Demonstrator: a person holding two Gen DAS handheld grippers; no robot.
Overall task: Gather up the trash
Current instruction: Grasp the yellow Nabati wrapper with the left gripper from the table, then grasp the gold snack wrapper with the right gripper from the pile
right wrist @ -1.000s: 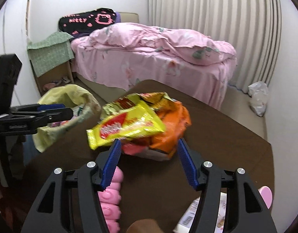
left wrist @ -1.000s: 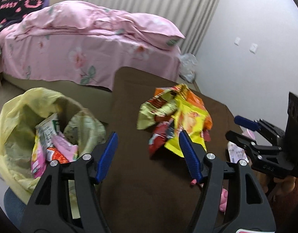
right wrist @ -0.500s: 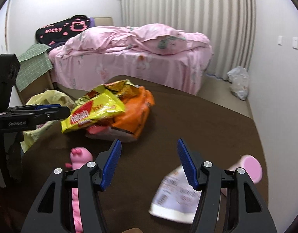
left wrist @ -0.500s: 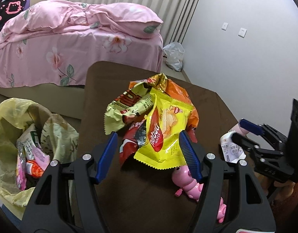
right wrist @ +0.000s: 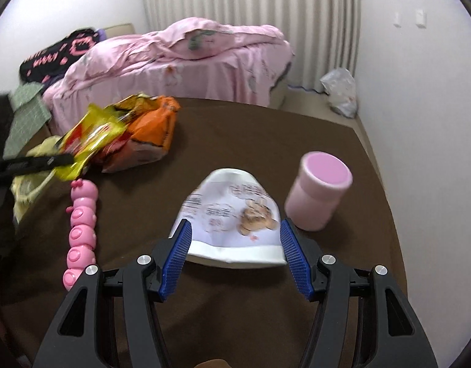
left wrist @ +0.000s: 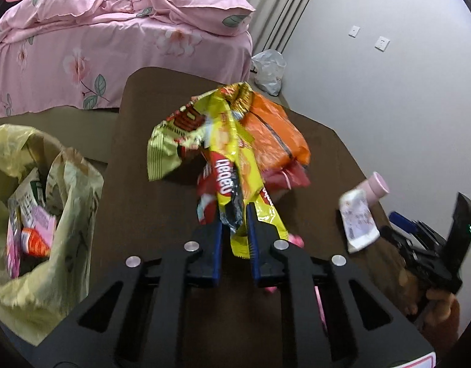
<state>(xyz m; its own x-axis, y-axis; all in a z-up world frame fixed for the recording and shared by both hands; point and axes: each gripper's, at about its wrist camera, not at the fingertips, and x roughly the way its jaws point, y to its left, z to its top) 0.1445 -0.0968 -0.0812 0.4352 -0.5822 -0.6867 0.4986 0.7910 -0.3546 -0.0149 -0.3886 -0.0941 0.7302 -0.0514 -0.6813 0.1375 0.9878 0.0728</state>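
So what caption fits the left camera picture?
Left gripper shut on a yellow snack wrapper above the brown table, yellow trash bag beside.

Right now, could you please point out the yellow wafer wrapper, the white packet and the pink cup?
yellow wafer wrapper (left wrist: 232, 165), left wrist view, printed middle.
white packet (right wrist: 232, 214), right wrist view, printed face.
pink cup (right wrist: 319, 196), right wrist view, side wall.

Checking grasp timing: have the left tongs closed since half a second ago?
Yes. The left tongs have closed on the yellow wrapper over the brown table.
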